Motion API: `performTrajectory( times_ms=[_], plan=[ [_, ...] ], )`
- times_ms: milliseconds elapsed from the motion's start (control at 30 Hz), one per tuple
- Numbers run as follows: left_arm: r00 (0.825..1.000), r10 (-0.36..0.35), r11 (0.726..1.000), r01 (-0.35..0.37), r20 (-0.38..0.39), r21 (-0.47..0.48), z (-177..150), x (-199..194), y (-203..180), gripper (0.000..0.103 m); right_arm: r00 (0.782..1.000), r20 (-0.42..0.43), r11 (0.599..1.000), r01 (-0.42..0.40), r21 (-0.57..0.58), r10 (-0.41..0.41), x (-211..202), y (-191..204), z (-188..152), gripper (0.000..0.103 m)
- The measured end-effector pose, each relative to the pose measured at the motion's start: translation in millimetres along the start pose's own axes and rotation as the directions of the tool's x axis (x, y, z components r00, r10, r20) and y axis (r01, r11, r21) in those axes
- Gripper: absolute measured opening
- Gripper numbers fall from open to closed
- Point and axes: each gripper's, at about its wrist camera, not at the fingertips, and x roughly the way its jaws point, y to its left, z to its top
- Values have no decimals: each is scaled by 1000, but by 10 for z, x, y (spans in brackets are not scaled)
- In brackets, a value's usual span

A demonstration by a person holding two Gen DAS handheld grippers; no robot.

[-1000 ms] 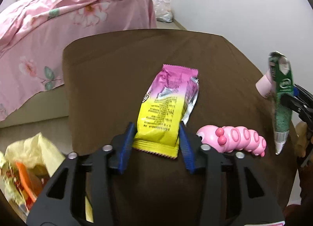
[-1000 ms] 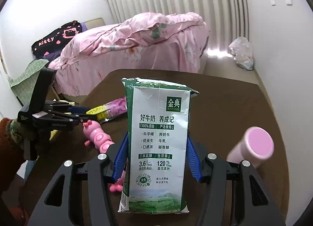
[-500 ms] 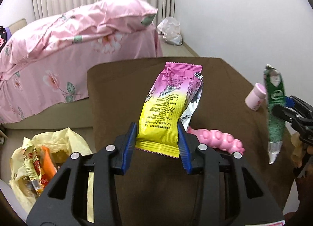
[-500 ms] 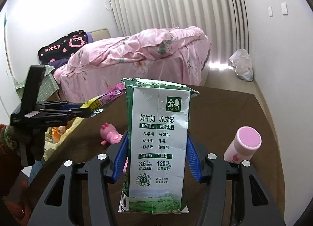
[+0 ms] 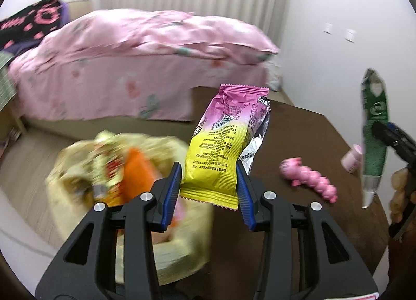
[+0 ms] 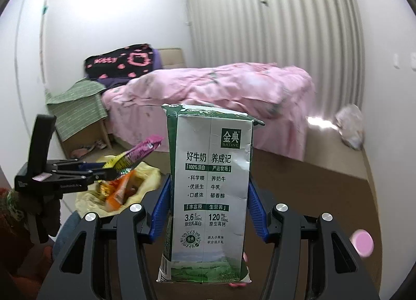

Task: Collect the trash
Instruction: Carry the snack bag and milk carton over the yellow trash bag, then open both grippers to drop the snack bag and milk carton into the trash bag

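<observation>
My left gripper (image 5: 208, 183) is shut on a pink and yellow snack wrapper (image 5: 223, 144), held in the air at the brown table's left edge. Below and left of it sits a yellow trash bag (image 5: 130, 185) on the floor, blurred, with wrappers inside. My right gripper (image 6: 208, 206) is shut on a flattened green and white milk carton (image 6: 210, 190), held upright. In the right wrist view the left gripper (image 6: 104, 170) with the snack wrapper (image 6: 137, 153) hangs just over the trash bag (image 6: 145, 177). The milk carton (image 5: 374, 133) shows edge-on at the right of the left wrist view.
A pink caterpillar toy (image 5: 309, 177) and a small pink bottle (image 5: 351, 159) lie on the brown table (image 5: 299, 133). The pink bottle (image 6: 361, 244) sits low right in the right wrist view. A bed with a pink quilt (image 6: 221, 92) stands behind. A white plastic bag (image 6: 349, 128) lies by the far wall.
Both grippers rose and swung left. The snack wrapper was lifted off the table and now hangs by the trash bag. The milk carton stays gripped.
</observation>
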Motion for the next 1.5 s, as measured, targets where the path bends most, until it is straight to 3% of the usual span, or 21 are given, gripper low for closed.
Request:
performTrajectory(
  times_ms=[200,433,633,833,900,1033,1133,1300,1367,1500],
  plan=[
    [995,94,983,-96,-21,-154,-269,-39,585,39,998,-12,997,-63,-54,63,228,344,155,51],
    [980,200,927,-186,11,-327,-462,-152,1100,39,988,-46,988,-151,-43,149,557,577,247,51],
    [968,249,921,-226,33,-318,-503,-5,1110,39,971,-32,972,-236,3,236,950,783,425,51],
    [971,215,935,-236,-105,-265,-667,354,1094,39,945,-57,946,-325,-20,323,1674,1248,542,51],
    [971,208,936,-231,-115,-267,-707,370,1114,39,925,-101,929,-371,-17,367,2015,1431,474,51],
    [973,196,933,-222,-118,-284,-713,378,1141,40,874,-292,917,-398,26,388,2600,1590,215,51],
    [975,183,933,-212,-123,-291,-709,408,1141,40,816,-442,919,-390,54,372,2852,1602,-11,51],
    [978,161,936,-195,-133,-295,-730,460,1130,40,786,-479,912,-402,83,390,2862,1499,-82,50],
    [979,155,935,-189,-134,-300,-731,463,1143,40,764,-501,902,-422,89,407,2863,1505,-105,50],
    [980,149,934,-183,-131,-307,-755,454,1161,40,754,-524,900,-431,59,396,2847,1575,-137,50]
  ],
)
